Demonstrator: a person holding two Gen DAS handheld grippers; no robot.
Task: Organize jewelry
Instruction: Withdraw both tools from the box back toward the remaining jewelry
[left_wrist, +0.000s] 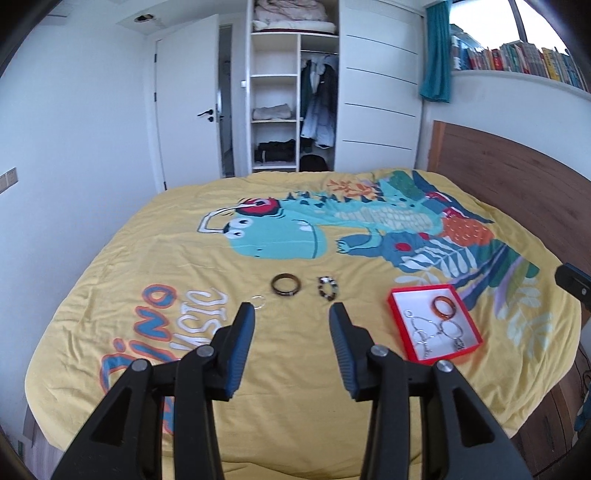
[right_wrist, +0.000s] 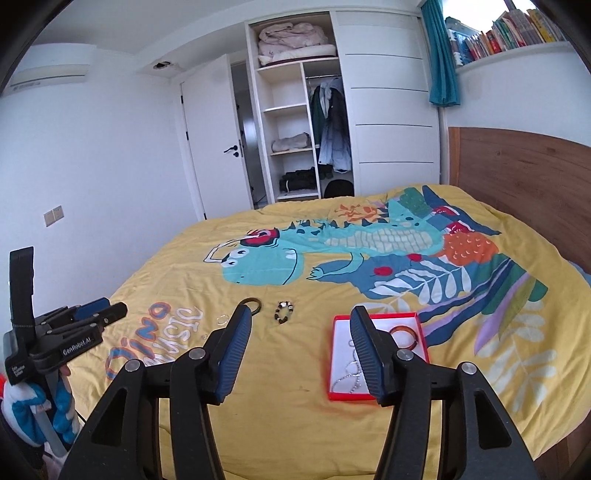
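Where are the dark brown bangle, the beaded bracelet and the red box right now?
dark brown bangle (left_wrist: 285, 284): left wrist view, on its near rim.
beaded bracelet (left_wrist: 328, 287): left wrist view, on the beads at its middle.
red box (left_wrist: 398, 321): left wrist view, on its left red wall.

Matt yellow cotton-like duvet (left_wrist: 295, 369), softly creased, under the left gripper (left_wrist: 291, 314); right of it a red cardboard box (left_wrist: 397, 317) with glossy amber bangle (left_wrist: 445, 306). Headboard (left_wrist: 517, 177): matt wood grain.

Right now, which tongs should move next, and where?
Probably the left tongs: ease them forward onto the dark bangle. They are open and empty, and the bangle lies on the quilt just ahead, outside the red box.
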